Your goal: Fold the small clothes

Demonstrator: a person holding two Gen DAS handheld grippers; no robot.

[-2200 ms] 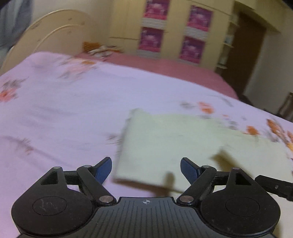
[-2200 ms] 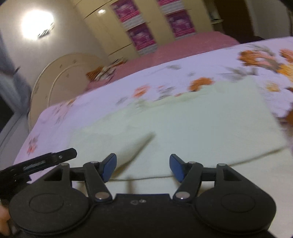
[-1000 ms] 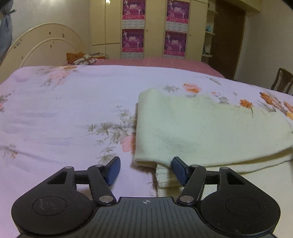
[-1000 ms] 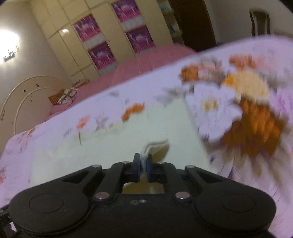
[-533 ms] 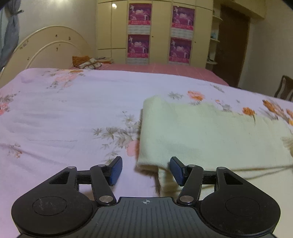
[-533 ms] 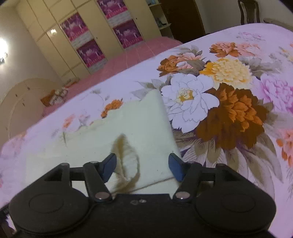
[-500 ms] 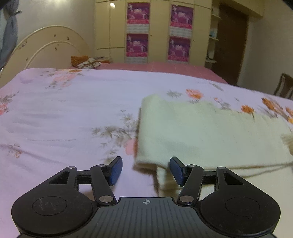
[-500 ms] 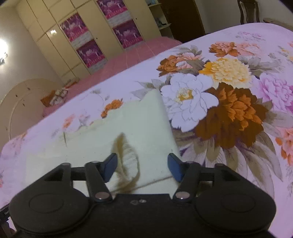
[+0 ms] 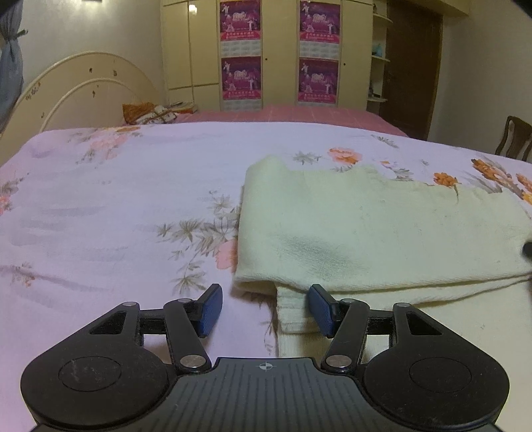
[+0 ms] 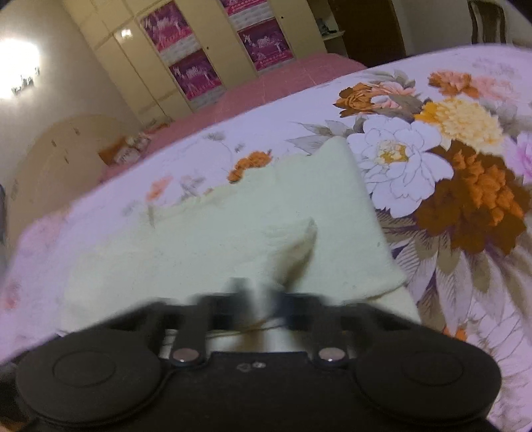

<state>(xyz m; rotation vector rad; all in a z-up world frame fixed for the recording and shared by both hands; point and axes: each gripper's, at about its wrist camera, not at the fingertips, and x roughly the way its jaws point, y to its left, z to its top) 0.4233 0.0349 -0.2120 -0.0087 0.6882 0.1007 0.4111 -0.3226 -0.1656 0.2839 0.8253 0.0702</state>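
Pale yellow garment (image 9: 365, 229) on bed (image 9: 116, 206), top layer already folded over lower one.

Left hand-held gripper (image 9: 264, 309) spread, straddling near-left corner.

Right hand-held gripper (image 10: 257, 304) blurred, seems pinching raised fabric flap at near-right edge.

Further folds likely remain.

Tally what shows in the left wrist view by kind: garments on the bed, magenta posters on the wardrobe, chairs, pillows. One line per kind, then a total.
Pale yellow garment on the bedspread: 1
Magenta posters on the wardrobe: 4
Chair at the right edge: 1
Pillow by the headboard: 1
Total: 7
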